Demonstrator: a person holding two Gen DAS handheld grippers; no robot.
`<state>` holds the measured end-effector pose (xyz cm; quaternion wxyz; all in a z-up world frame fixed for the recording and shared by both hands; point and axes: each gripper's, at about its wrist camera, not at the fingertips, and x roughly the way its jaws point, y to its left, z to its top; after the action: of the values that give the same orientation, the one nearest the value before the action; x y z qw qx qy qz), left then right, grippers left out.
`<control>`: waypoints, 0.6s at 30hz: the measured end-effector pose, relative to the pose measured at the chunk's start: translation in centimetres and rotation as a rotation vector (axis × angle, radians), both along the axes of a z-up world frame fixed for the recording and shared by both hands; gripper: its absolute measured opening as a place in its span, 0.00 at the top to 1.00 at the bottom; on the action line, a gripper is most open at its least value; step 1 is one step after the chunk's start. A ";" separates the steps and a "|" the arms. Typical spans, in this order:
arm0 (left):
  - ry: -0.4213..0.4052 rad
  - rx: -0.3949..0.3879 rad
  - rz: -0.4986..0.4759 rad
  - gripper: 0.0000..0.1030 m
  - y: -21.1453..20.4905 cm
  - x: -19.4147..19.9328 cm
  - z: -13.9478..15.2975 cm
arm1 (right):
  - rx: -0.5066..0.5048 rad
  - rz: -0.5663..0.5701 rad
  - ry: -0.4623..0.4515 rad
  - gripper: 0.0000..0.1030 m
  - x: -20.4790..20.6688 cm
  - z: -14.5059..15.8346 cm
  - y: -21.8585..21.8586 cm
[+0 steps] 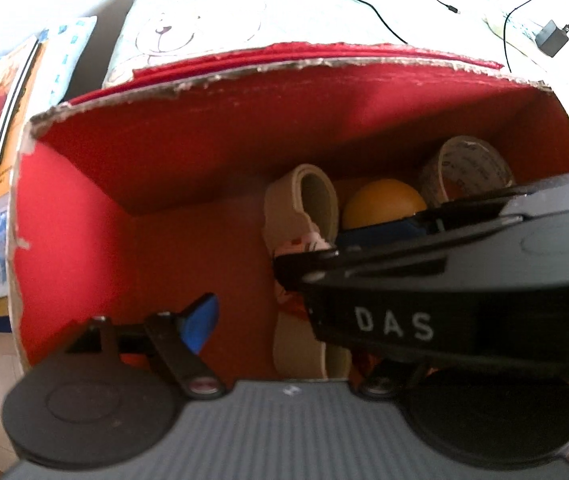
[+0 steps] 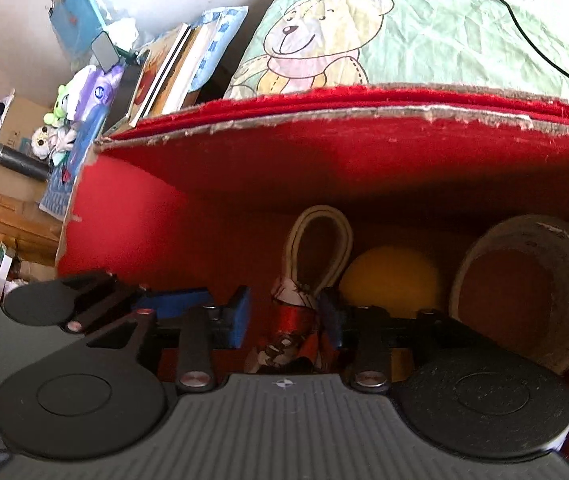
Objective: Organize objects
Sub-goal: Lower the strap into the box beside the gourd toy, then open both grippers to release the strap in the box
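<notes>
Grippers both down inside the red box (image 2: pixel 244 168), with your right one straddling a small patterned item.

Your right gripper (image 2: pixel 284 312) stands partly open, its blue pads (image 2: pixel 240 312) either side of a red, white and black patterned item (image 2: pixel 290 320) on the box floor; you cannot tell from either view whether the pads press it or only flank it. Just behind it a cream tape roll (image 2: pixel 318 248) stands on edge, an orange ball (image 2: pixel 392 280) sits beside that, and a larger printed tape roll (image 2: pixel 524 288) leans at the right wall. Your left gripper (image 1: pixel 244 320) shows only one blue pad, the right gripper's body hiding the other finger, so its opening cannot be told; nothing is seen against that pad. The box rests on a teddy-bear sheet (image 2: pixel 364 32).
</notes>
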<state>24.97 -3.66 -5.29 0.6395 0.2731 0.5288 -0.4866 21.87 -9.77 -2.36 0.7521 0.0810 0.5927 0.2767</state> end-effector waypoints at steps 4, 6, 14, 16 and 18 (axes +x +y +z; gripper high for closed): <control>-0.025 -0.005 -0.009 0.23 0.1 -0.4 0.2 | -0.006 0.017 0.024 0.69 0.2 -0.4 -0.3; -0.031 -0.006 -0.024 0.23 0.1 -0.6 0.2 | -0.005 0.048 0.040 0.77 0.1 -0.3 -0.3; -0.031 0.006 -0.046 0.26 0.0 -0.9 0.2 | 0.044 -0.002 0.072 0.78 0.3 0.1 -2.4; -0.046 0.030 -0.048 0.35 -0.5 -0.7 0.0 | 0.061 -0.036 0.033 0.78 0.1 0.8 -3.2; -0.063 0.068 -0.051 0.35 -0.8 -1.0 -0.5 | 0.069 -0.058 -0.011 0.76 -0.4 1.5 -3.7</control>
<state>23.95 -4.46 -5.74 0.6336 0.3234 0.5173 -0.4757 21.49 -13.44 -0.83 0.7597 0.1223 0.5763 0.2754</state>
